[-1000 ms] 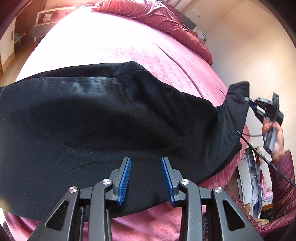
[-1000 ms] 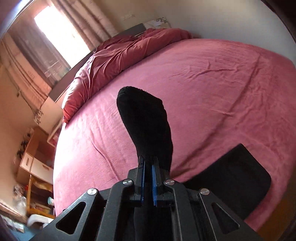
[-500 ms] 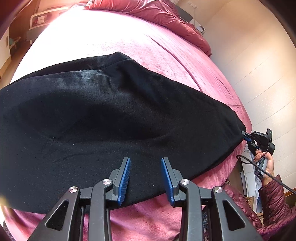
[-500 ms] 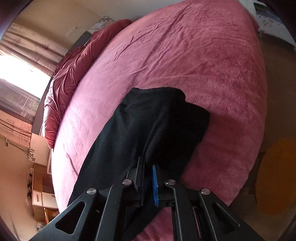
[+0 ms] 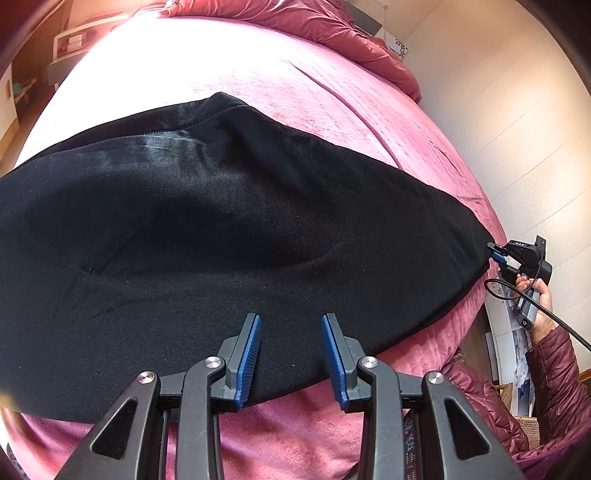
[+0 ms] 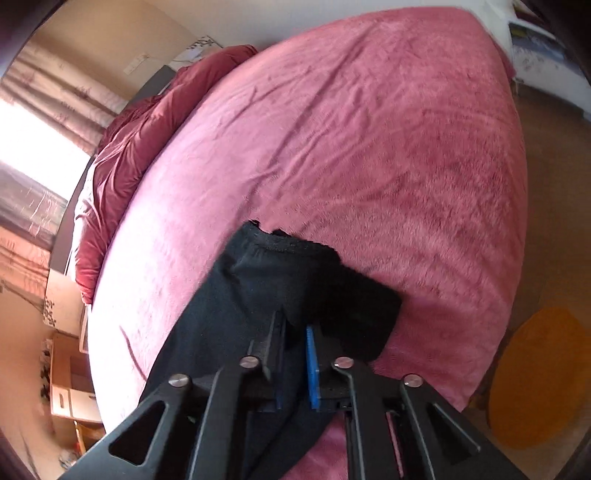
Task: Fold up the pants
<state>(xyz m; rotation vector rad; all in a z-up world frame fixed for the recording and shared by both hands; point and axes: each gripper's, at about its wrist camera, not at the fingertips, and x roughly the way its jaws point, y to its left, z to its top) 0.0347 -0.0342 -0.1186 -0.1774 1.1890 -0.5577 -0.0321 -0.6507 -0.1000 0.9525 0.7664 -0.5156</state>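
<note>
Black pants (image 5: 258,229) lie spread across the pink bed (image 5: 295,92), one leg stretched out to the right edge. My left gripper (image 5: 291,318) hovers open over the near hem of the pants, nothing between its blue pads. At the far right, my right gripper (image 5: 496,253) pinches the leg's end. In the right wrist view the leg end (image 6: 258,288) runs between the fingers of the right gripper (image 6: 293,321), whose jaws are closing on the fabric. The cuff rests low on the bed (image 6: 369,147).
A bunched dark red duvet (image 5: 332,26) lies at the head of the bed. A person's hand (image 5: 539,295) and quilted red sleeve (image 5: 554,369) are at the right edge. Beside the bed are an orange rug (image 6: 535,376) and a wooden cabinet (image 6: 70,387).
The right gripper has carried the leg end down and outward, from held up in the air to low on the bed's right edge. The leg now lies stretched flat. My left gripper has barely shifted.
</note>
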